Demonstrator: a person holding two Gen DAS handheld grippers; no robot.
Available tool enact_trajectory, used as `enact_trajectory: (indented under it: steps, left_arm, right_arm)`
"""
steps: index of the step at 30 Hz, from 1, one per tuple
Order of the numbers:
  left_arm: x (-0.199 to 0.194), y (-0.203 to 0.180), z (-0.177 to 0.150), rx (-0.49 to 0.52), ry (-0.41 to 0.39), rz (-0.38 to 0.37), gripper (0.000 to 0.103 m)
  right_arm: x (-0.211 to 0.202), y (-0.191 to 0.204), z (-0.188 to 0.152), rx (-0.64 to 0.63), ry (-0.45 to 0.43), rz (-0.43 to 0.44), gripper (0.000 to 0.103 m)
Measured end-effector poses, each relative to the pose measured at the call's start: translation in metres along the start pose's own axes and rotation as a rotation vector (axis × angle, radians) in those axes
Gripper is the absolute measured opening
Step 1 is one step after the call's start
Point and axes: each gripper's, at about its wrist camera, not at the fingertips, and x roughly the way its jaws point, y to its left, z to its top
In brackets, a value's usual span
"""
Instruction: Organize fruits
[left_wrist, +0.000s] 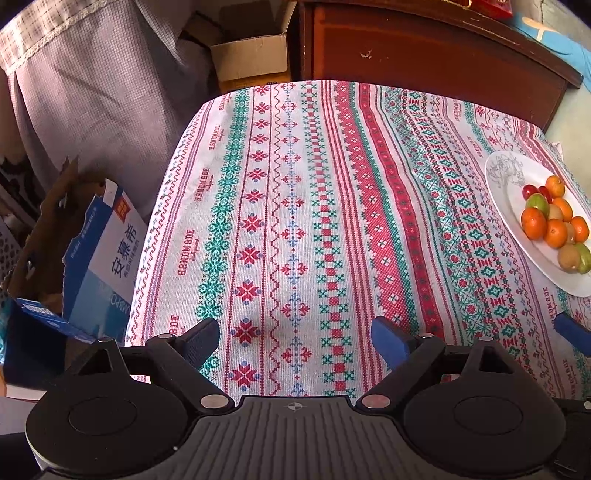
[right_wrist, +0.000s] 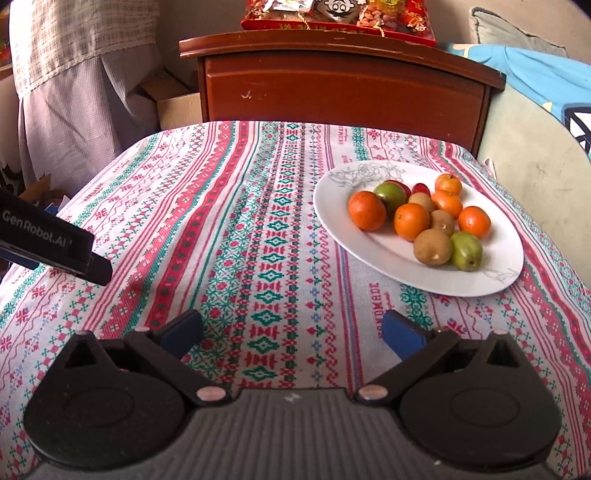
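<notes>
Every fruit in sight sits piled on the white plate (right_wrist: 373, 254) at the far right of the bench (right_wrist: 221, 229), so the gathering looks done, or any sorting not yet begun. I count five oranges (right_wrist: 367, 210), two green fruits (right_wrist: 466, 251), three brown ones (right_wrist: 433, 247) and two small red ones (right_wrist: 421, 189). The left claw (left_wrist: 295, 338) and right claw (right_wrist: 291, 328) both hang spread wide, holding nothing, above bare cloth.
</notes>
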Motion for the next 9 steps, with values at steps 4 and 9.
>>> enact_trajectory:
  steps: [4, 9]
  left_arm:
    - [0.0019, -0.0007, 0.0, 0.009, -0.009, 0.006, 0.094]
    - [0.0066, 0.0003, 0.001, 0.01, -0.01, 0.026, 0.094]
  right_arm:
    - [-0.0001, 0.0004, 0.0002, 0.0, 0.001, 0.0, 0.102]
    - [-0.0001, 0.0006, 0.0003, 0.0, 0.001, 0.0, 0.102]
